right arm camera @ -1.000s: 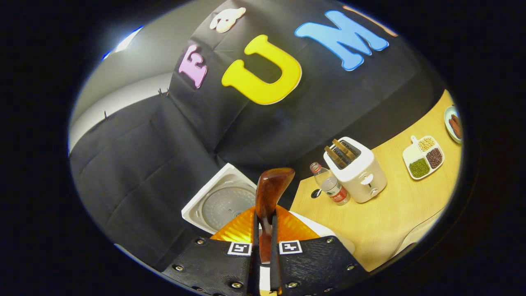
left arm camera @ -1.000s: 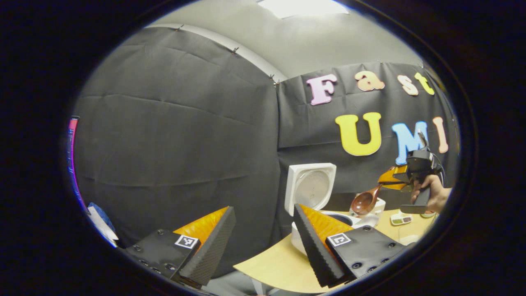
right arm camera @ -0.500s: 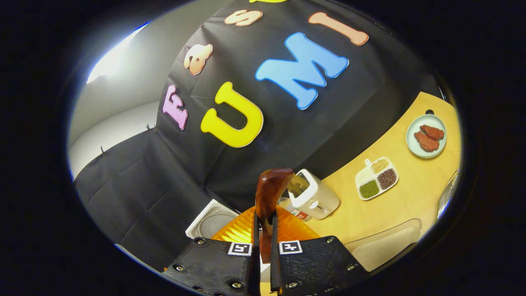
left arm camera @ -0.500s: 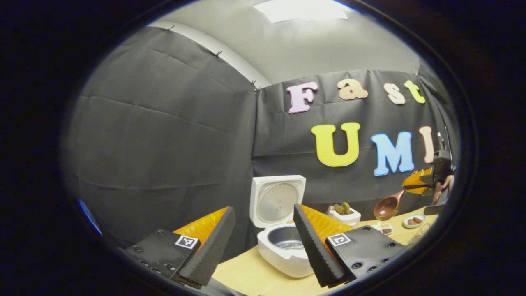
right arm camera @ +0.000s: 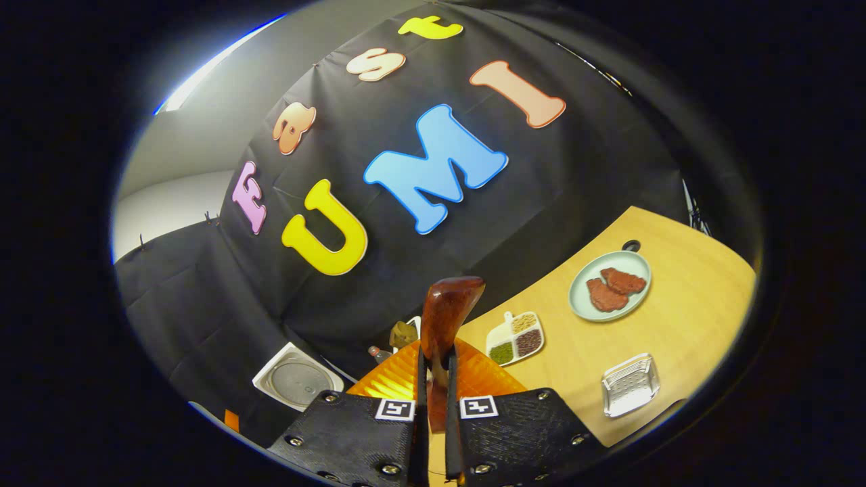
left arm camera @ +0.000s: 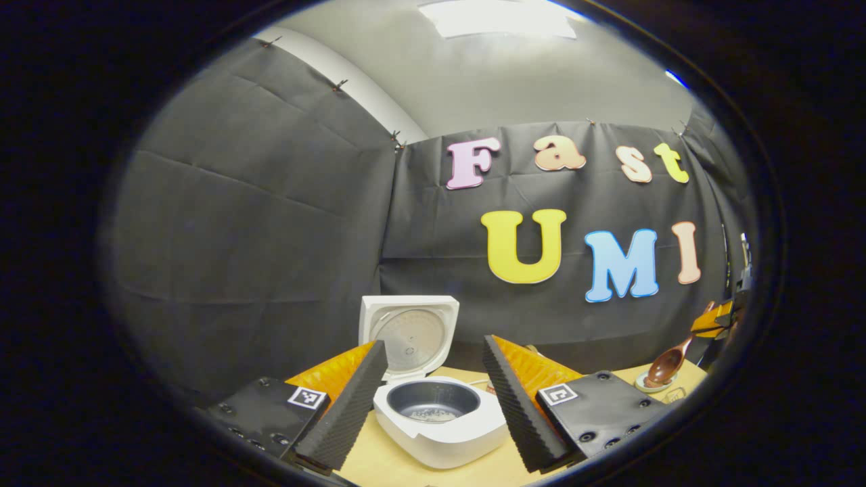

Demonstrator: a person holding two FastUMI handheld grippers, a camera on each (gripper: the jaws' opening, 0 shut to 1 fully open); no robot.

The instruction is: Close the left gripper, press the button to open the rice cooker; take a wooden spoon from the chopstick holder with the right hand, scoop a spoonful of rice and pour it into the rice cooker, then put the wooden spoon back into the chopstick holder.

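Above table (right arm camera: 683, 297), right gripper (right arm camera: 433, 379) clamping wooden spoon (right arm camera: 443, 325)

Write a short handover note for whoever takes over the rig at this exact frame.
Left claw: open, holding nothing, facing the white rice cooker.
Right claw: shut on the brown wooden spoon, held above the light wooden table.
Done: cooker lid is up; some grains lie in the dark inner pot.
Left: return the spoon to the chopstick holder.

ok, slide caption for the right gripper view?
Right tool shut on the spoon above the table.
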